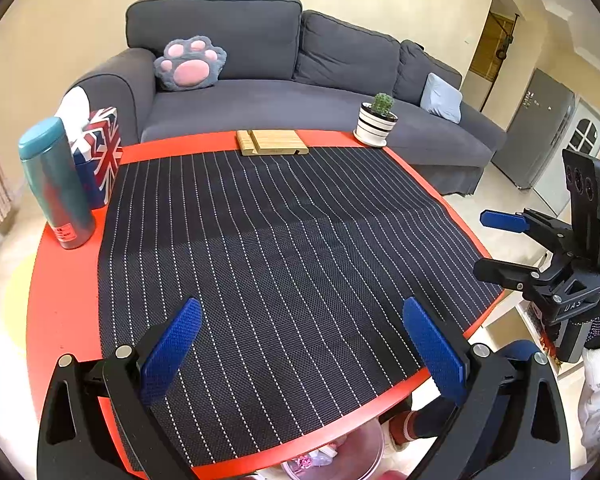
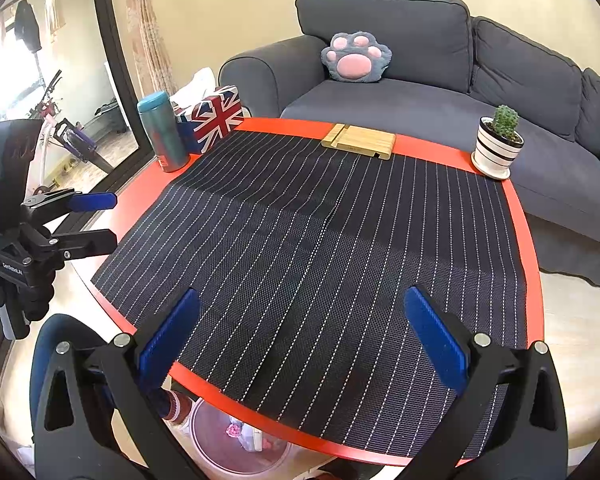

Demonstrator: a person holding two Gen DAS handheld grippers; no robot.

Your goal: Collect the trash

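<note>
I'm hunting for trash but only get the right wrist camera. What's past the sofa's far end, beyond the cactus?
Observer: A tall grey fridge stands there.
Operator: Anything next to it?
Observer: A doorway, just to its left.
Operator: Where's my gripper, seen from outside?
Observer: The right gripper hangs just off the table edge, fingers apart, holding nothing.

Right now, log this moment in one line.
left gripper open, empty | right gripper open, empty | mat bare | bin under table holds trash
</note>
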